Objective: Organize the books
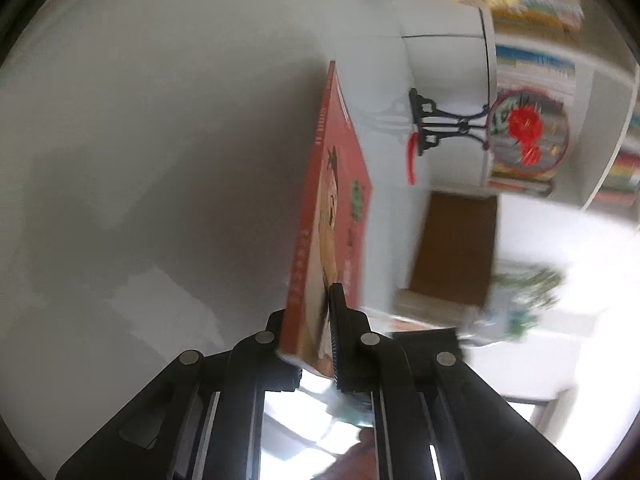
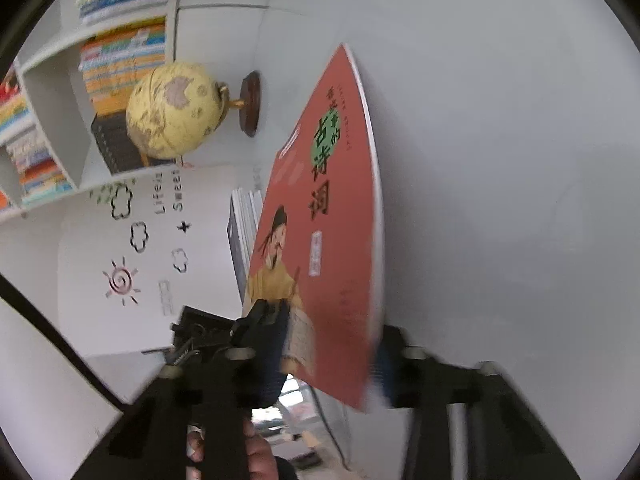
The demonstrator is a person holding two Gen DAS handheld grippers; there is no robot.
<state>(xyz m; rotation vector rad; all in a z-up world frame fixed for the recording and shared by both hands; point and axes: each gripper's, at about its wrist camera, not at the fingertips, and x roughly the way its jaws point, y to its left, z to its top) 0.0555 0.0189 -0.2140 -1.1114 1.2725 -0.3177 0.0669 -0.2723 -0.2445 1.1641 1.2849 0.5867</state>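
Two grippers, two red books: I have my left gripper [image 1: 310, 322] clamped on the lower corner of a thin red picture book [image 1: 334, 200], its fingers pressed flat against both covers so that the book stands on edge, spine up, over the white tabletop [image 1: 140, 160]. My right gripper [image 2: 334, 354] has closed on a second red book [image 2: 324, 248], the one with a robed figure and a green title badge on its cover; the left pad sits against the front cover and the right finger is behind the book, the grip at the lower edge, though motion blur softens the contact there. Both books are held upright and by one end, which I judge suits sliding them into a row rather than laying them flat. Behind the right-hand book a white shelf unit [image 2: 52, 92] holds colourful stacked books, with a yellow globe [image 2: 174, 110] on its wooden base before it and a white sign with doodled clouds [image 2: 132, 240] just below. From the left wrist camera a round ornament on a black stand [image 1: 520, 128] shows beside more shelved books. Neither book is shelved yet.
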